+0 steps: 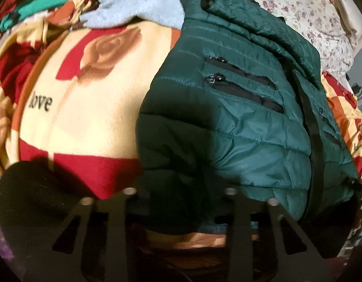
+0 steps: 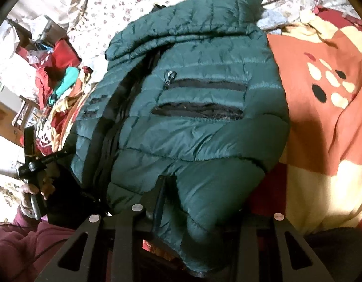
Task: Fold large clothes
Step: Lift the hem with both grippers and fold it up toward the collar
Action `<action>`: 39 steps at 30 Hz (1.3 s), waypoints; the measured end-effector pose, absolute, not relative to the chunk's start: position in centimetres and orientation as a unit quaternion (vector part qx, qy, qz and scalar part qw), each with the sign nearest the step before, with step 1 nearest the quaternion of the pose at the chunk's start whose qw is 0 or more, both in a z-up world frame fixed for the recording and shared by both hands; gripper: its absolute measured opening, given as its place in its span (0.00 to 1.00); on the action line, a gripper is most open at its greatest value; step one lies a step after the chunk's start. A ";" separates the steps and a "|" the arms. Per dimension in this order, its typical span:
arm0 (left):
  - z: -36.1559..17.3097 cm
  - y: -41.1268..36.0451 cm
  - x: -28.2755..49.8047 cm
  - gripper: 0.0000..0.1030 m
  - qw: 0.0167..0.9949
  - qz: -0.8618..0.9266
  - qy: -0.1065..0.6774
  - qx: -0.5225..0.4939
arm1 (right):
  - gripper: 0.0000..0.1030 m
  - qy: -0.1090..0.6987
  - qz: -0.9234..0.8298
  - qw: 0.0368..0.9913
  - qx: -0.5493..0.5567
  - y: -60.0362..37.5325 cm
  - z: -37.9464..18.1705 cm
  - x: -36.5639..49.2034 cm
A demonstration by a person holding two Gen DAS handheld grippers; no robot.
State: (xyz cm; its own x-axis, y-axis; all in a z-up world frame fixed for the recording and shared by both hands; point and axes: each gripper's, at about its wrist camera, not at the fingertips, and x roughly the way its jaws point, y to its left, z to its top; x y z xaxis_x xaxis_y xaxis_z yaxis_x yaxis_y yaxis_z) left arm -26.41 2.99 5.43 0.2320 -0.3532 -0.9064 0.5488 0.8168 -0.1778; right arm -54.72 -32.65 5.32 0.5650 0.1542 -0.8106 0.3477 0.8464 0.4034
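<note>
You get dim, warm light, with a deep shadow across the jacket's (image 1: 228,108) near end; fisheye bending and softness blur every edge.

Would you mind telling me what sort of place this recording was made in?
Most likely a bedroom at home. The green puffer jacket lies on a fleece blanket printed with roses, spread over a floral bedsheet, and other clothes are piled at the side.

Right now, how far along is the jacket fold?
The green jacket lies on the blanket, zipped, with a sleeve folded across its top. The right tongs appear to grip its near hem; whether the left tongs hold anything is unclear. Folding the body is left.
</note>
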 end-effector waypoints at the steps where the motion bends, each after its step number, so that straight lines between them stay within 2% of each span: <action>1: 5.7 2.9 -26.6 0.22 0.783 -0.290 0.542 0.096 | 0.30 0.460 -0.057 0.844 0.271 -32.7 5.6 -54.7; 3: 6.8 2.9 -26.6 0.12 0.787 -0.297 0.532 0.094 | 0.28 0.453 -0.057 0.849 0.267 -32.7 6.2 -54.6; 5: 8.3 3.1 -26.3 0.10 0.790 -0.309 0.525 0.073 | 0.24 0.444 -0.057 0.855 0.262 -32.8 7.1 -54.6; 15: 15.4 1.1 -23.0 0.10 0.825 -0.328 0.460 0.009 | 0.24 0.354 -0.070 0.899 0.247 -36.4 13.8 -52.4; 23: 19.0 -3.9 -16.7 0.10 0.849 -0.311 0.427 -0.028 | 0.24 0.314 -0.107 0.909 0.252 -41.9 16.7 -46.8; 30: 19.9 -10.4 -10.8 0.10 0.869 -0.274 0.412 -0.024 | 0.24 0.309 -0.146 0.903 0.259 -47.5 17.3 -40.4; 39: 15.5 -17.8 -3.1 0.10 0.877 -0.209 0.432 -0.010 | 0.24 0.310 -0.182 0.882 0.306 -55.6 13.4 -33.7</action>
